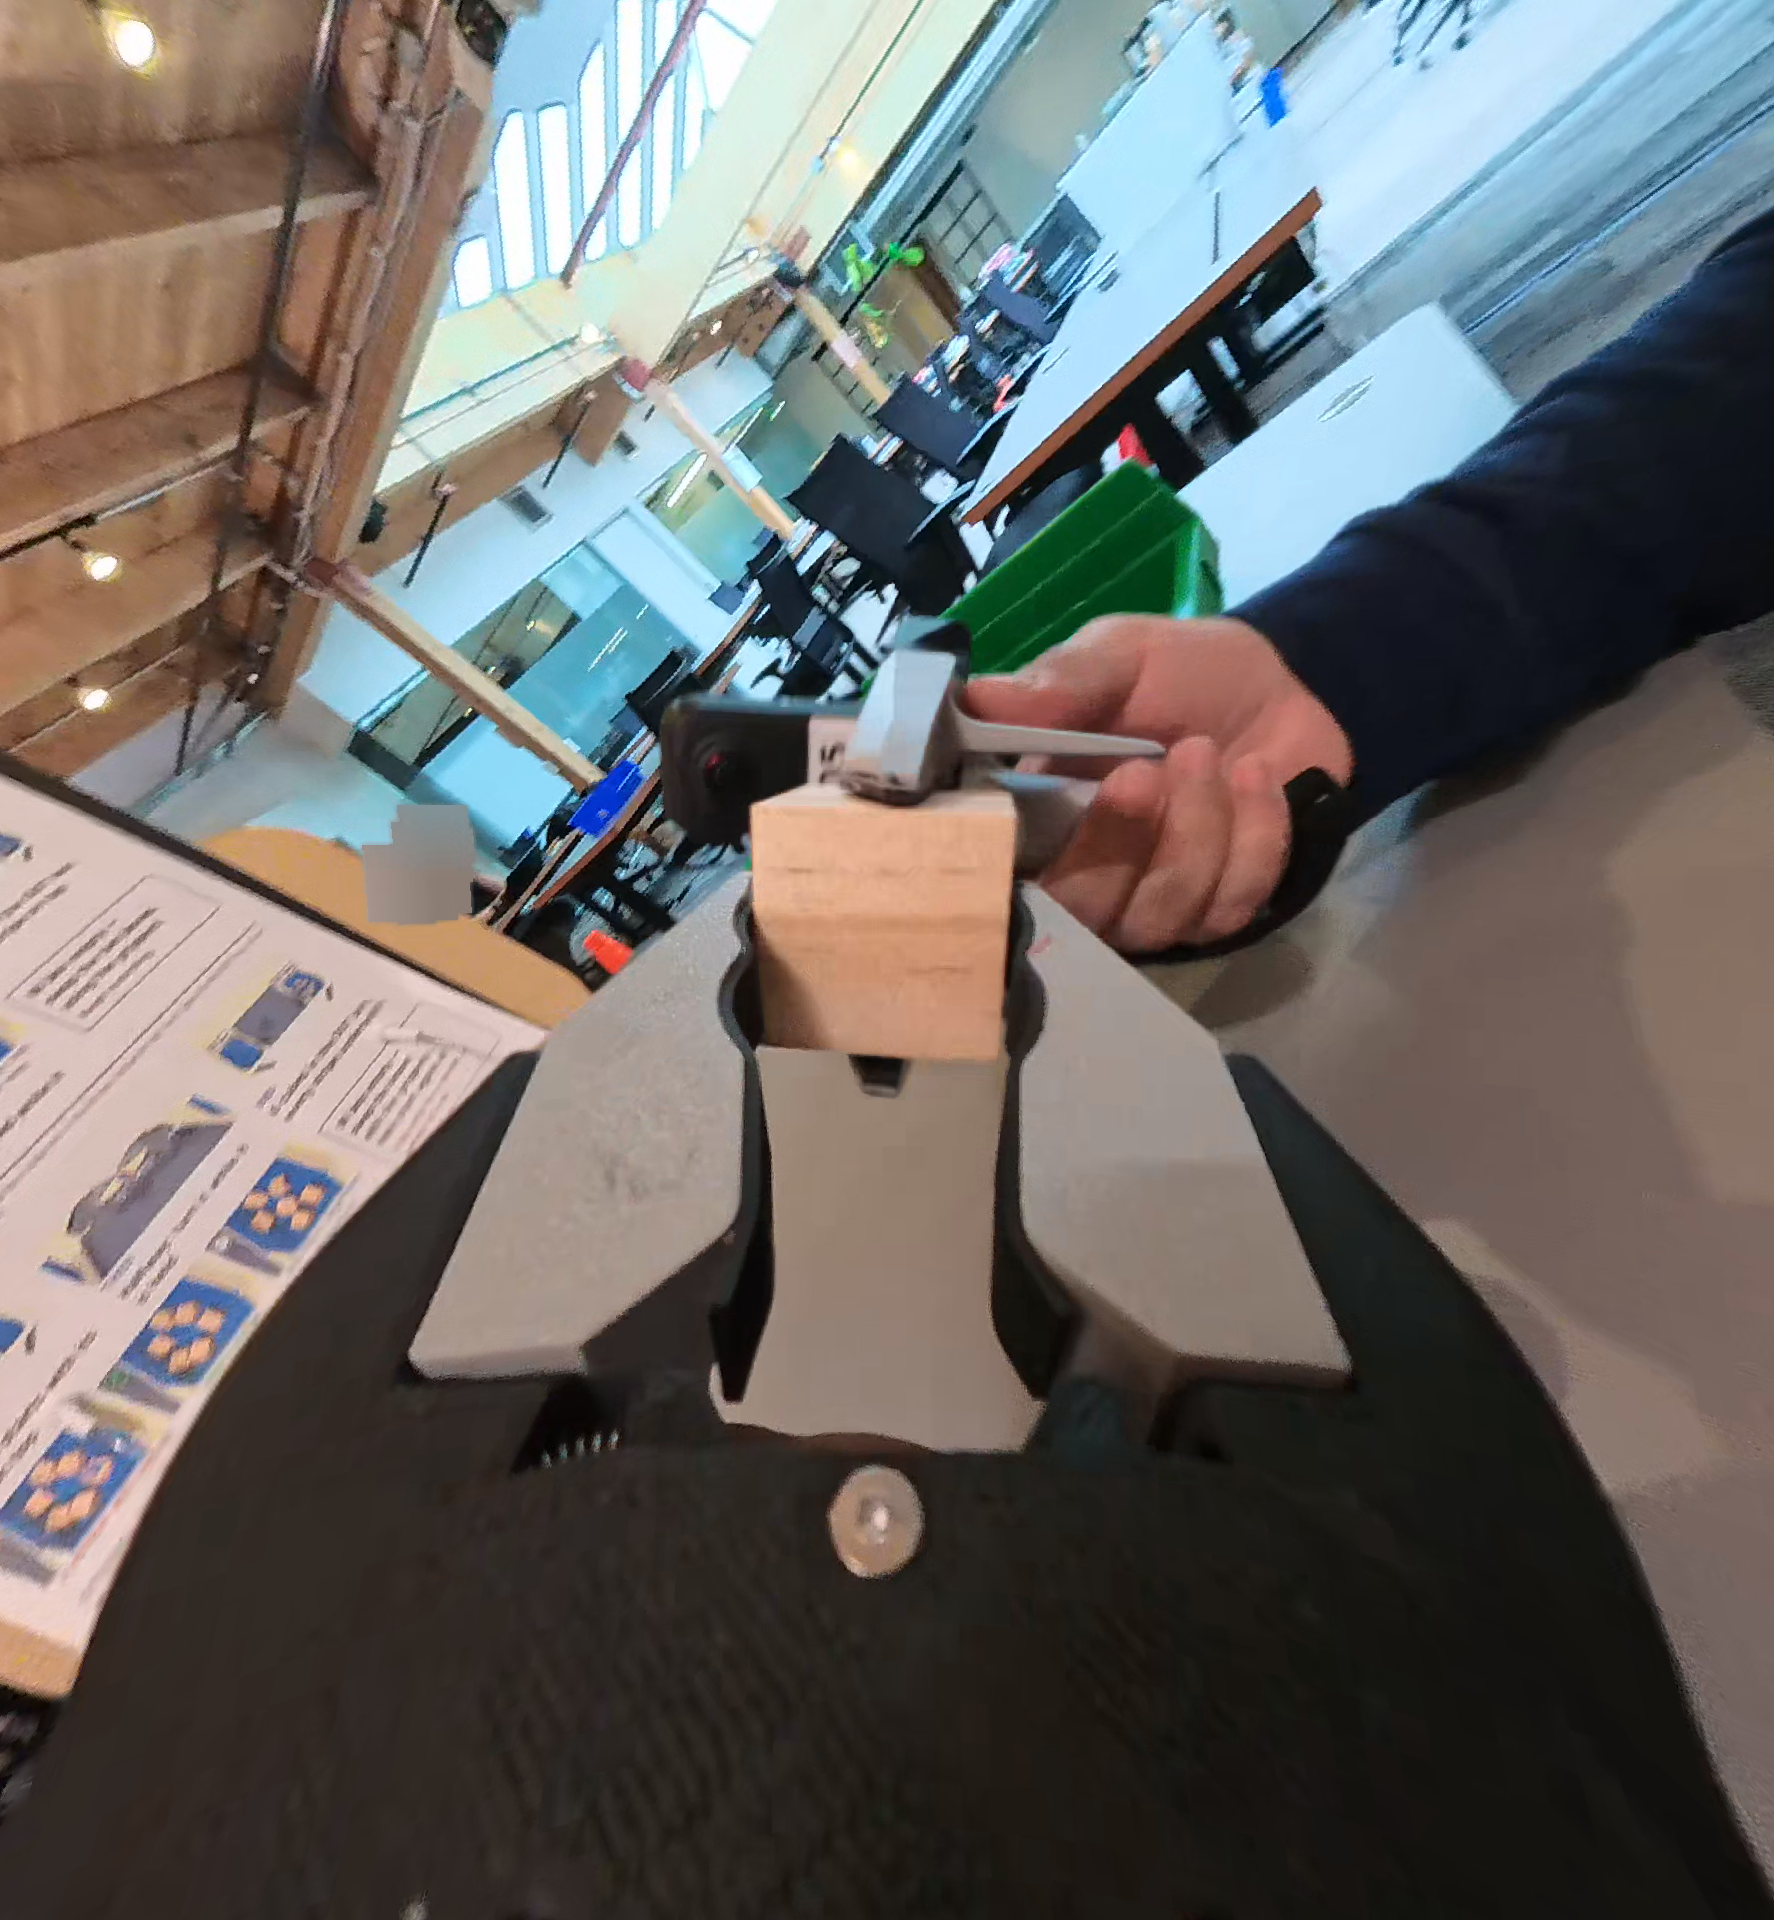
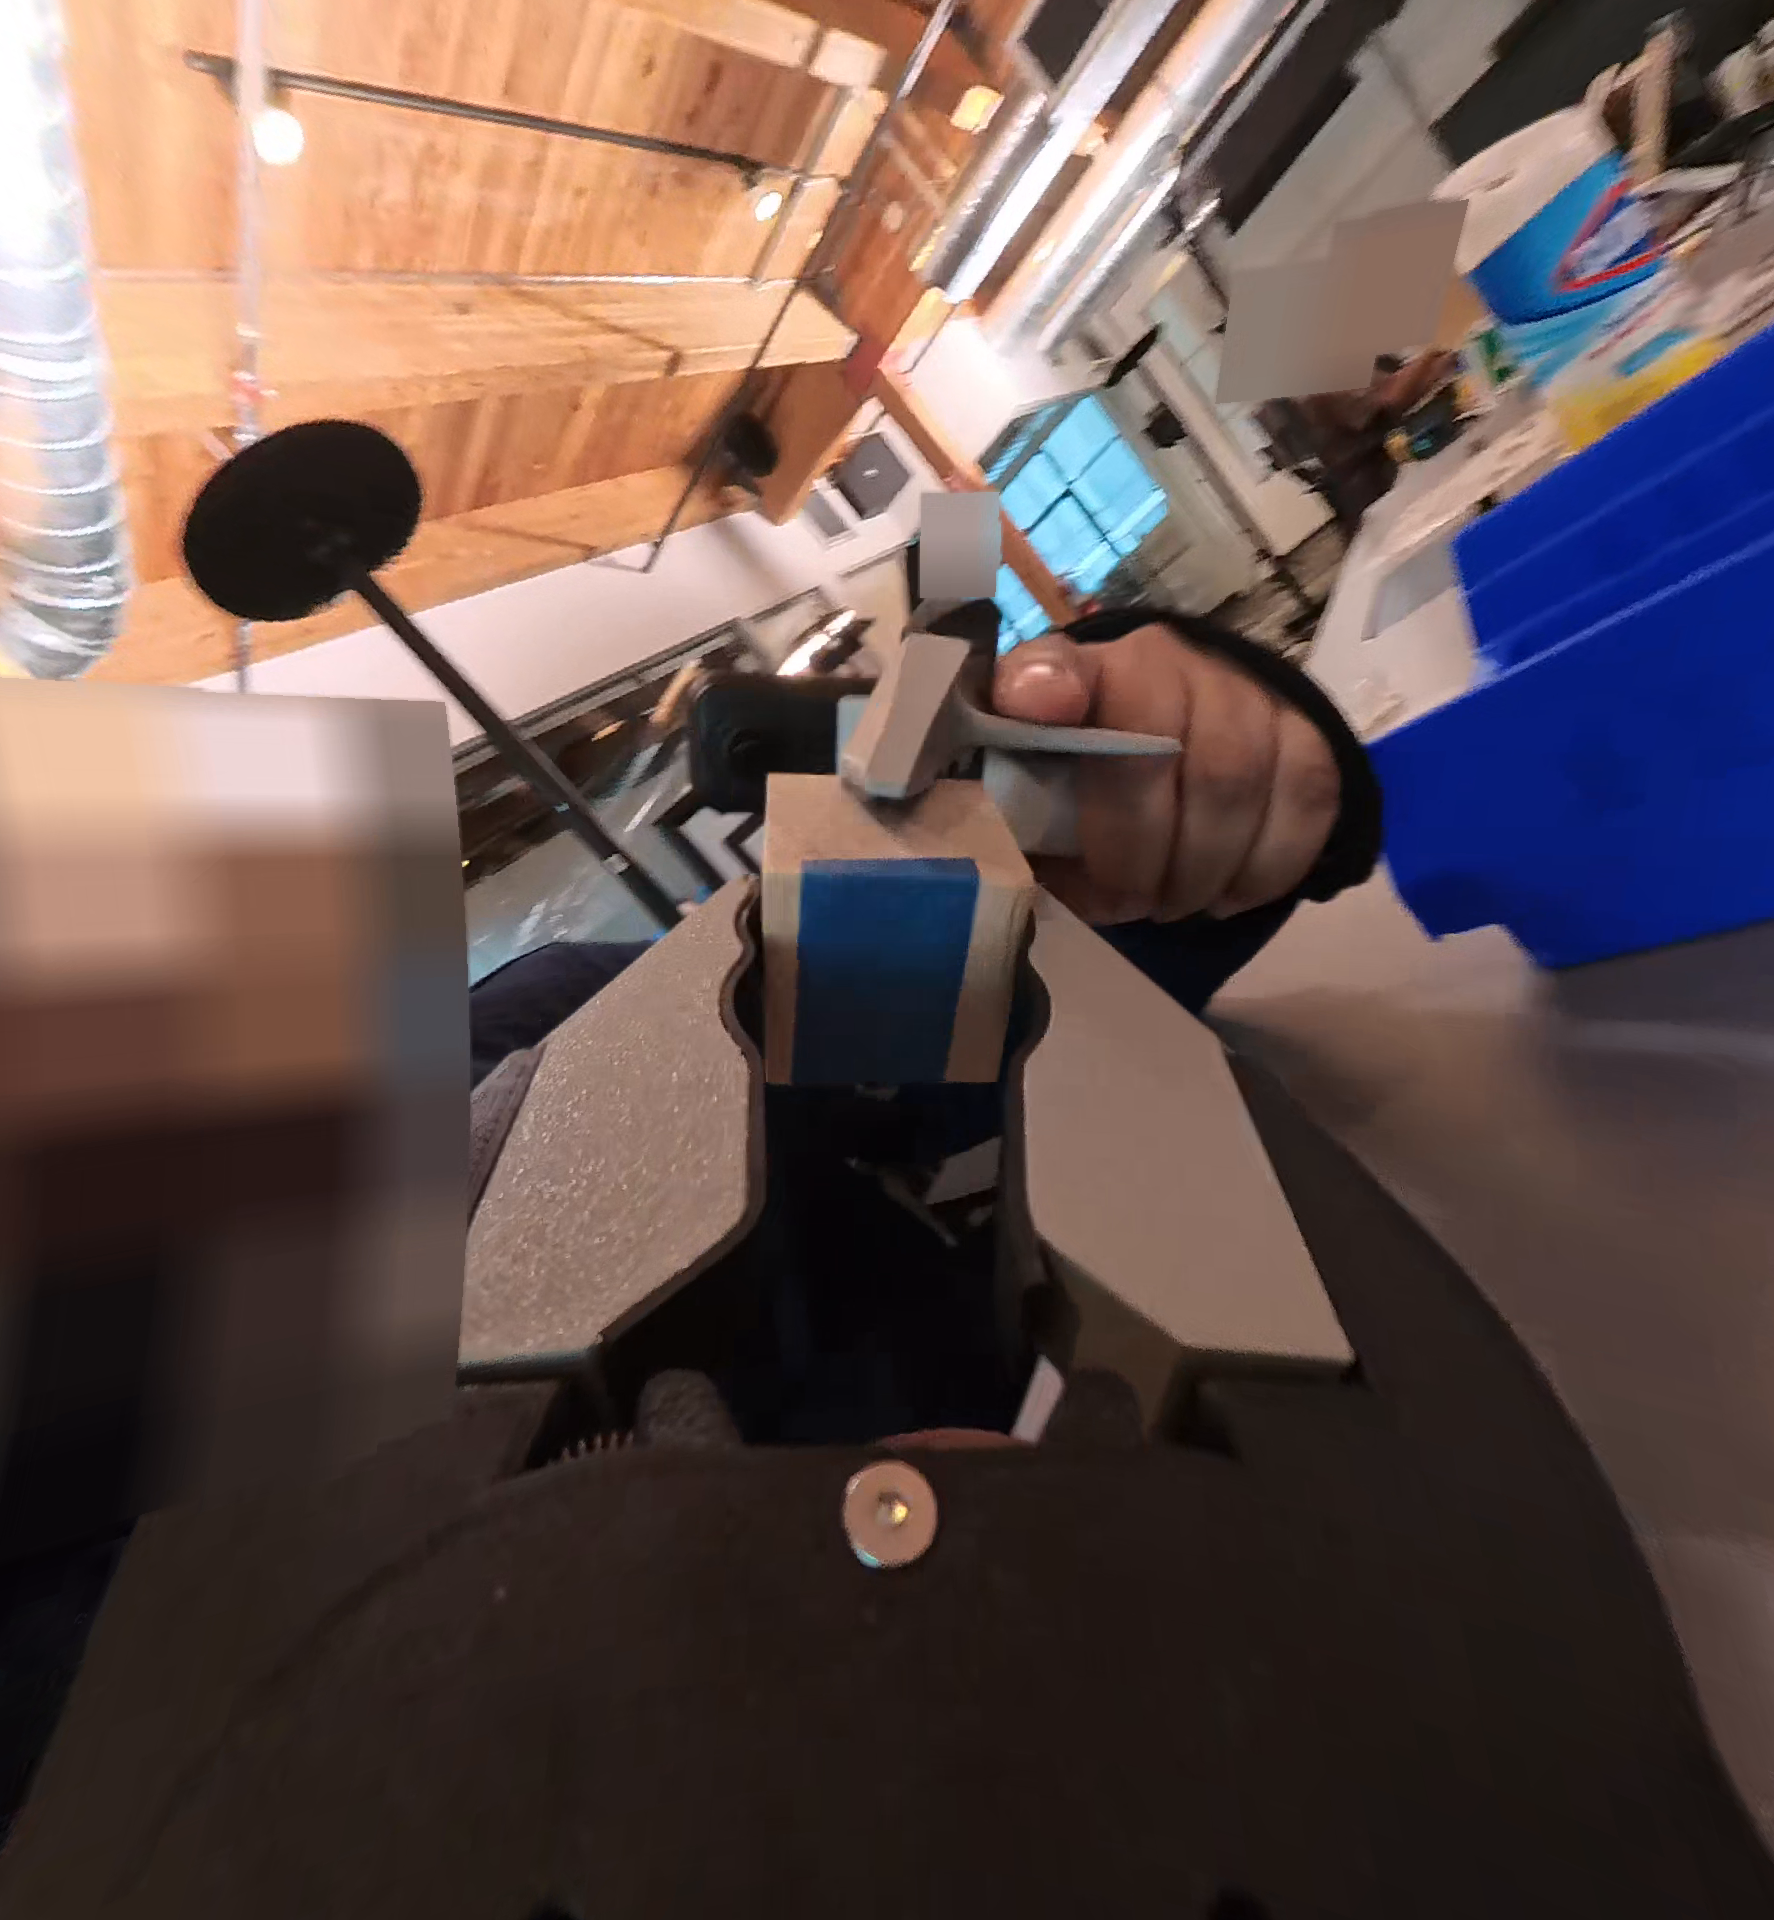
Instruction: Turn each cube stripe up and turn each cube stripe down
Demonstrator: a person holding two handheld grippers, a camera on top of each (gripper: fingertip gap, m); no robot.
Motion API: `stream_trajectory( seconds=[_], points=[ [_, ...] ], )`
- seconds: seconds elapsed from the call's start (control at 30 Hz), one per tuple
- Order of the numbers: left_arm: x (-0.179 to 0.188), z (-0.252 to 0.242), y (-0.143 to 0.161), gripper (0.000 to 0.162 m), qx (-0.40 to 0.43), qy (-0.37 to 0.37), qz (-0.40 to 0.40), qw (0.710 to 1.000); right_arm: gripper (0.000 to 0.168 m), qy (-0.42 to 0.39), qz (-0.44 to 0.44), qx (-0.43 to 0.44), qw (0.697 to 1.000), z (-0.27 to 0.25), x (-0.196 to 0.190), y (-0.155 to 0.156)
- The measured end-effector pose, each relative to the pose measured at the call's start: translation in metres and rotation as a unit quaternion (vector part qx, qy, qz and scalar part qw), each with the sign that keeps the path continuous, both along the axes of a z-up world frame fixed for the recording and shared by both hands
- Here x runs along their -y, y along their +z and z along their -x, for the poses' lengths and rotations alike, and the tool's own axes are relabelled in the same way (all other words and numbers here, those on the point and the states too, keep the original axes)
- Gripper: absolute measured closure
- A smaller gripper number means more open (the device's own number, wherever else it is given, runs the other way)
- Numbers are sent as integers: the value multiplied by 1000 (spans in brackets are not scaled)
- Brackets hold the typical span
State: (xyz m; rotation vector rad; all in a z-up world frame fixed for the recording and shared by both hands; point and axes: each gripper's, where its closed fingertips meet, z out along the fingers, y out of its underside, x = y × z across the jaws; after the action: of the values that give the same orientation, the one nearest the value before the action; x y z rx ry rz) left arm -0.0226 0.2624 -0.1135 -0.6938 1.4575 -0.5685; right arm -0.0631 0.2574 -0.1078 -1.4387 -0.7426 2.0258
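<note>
Both grippers' jaws clamp 1 cube (image 1: 883, 925); green bin (image 1: 1091, 571) behind.

A smooth grey table (image 1: 1548, 1091) fills the right side of the left wrist view, plain and matte, with soft shadows on it. Near the table's far edge a hand (image 1: 1174, 790) with a black strap seems to rest its lower side on the table. Beyond that edge sits a green bin (image 1: 1091, 582); whether it stands on the table cannot be told. At the table's left, a printed sheet (image 1: 135, 1164) lies on a brown board, its footing hidden. In the right wrist view, a blue bin (image 2: 1641, 675) stands on the table (image 2: 1485, 1143) at its far right.
</note>
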Motion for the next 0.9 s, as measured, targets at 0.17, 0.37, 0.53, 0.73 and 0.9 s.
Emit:
stream_trajectory(
  seconds=[0.17,0.37,0.53,0.73,0.9],
  points=[
    [-18,-2,-17,119,0,58,-15,998,126,-62,-16,60,996,-3,-18,-15],
    [-14,2,-22,119,-6,44,-19,999,126,-48,-25,82,995,0,-12,-21],
    [-15,8,-23,119,2,49,-29,998,126,-39,-15,85,995,-2,-13,-23],
    [-24,7,-29,119,15,98,-52,994,127,-83,-56,128,987,-3,-20,-28],
    [-50,3,-45,119,0,195,-80,978,127,-190,-142,234,943,-12,-41,-42]
  ],
)
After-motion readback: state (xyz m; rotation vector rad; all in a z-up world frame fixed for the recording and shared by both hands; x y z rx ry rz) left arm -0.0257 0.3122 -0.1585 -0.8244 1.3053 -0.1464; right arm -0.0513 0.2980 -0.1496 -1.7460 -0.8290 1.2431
